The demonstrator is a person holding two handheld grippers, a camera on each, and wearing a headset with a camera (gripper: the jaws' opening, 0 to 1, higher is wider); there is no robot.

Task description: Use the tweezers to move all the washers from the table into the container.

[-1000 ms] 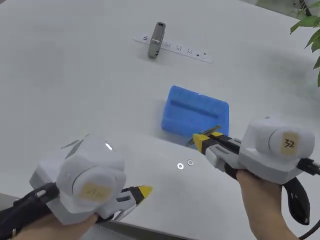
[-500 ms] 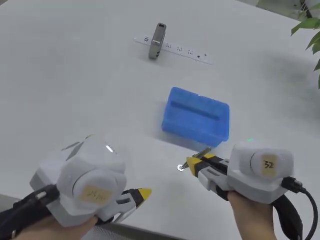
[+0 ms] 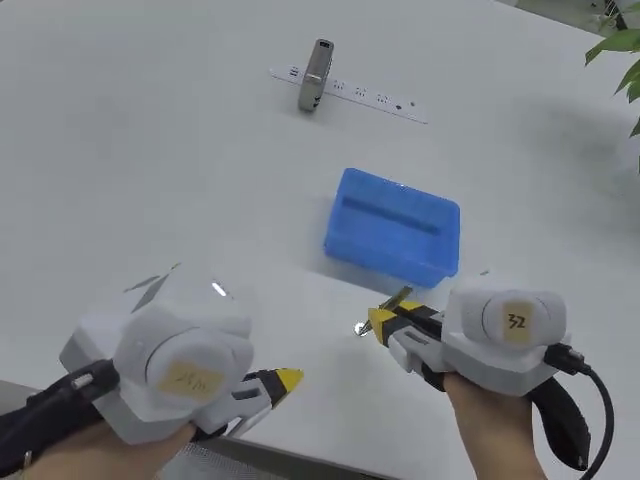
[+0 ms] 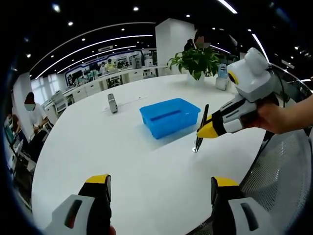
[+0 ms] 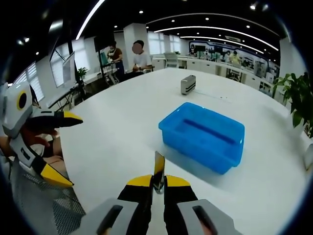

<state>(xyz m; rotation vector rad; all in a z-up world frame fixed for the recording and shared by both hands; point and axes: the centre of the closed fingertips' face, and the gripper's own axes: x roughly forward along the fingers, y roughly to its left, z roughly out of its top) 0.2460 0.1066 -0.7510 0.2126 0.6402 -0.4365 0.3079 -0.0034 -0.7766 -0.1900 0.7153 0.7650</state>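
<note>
One washer (image 3: 359, 329) lies on the white counter (image 3: 150, 150), just in front of the near wall of the container (image 3: 392, 225); it is small, and it is beside the lower tip of the tweezers (image 3: 397, 298); whether the tip touches it I cannot tell. The tweezers stand steeply, tilted, with the tip down at the counter in the left gripper view and the upper end leaning toward the container. The right tool (image 3: 378, 320) has its jaws pressed together on the tweezers, pinching them near the middle; in the right gripper view the thin blade comes up from between the two yellow tips. The container is a blue rectangular tub, and it stands apart from the tweezers, just behind them. The left tool (image 3: 285, 380) hangs over the near edge of the counter, well apart from the washer; its jaws are spread wide and hold nothing. Far behind the container a white power strip (image 3: 350, 93) lies on the counter, with a grey plug (image 3: 315, 75) on its left end; leaves of a plant (image 3: 620, 45) show at the right edge.
</note>
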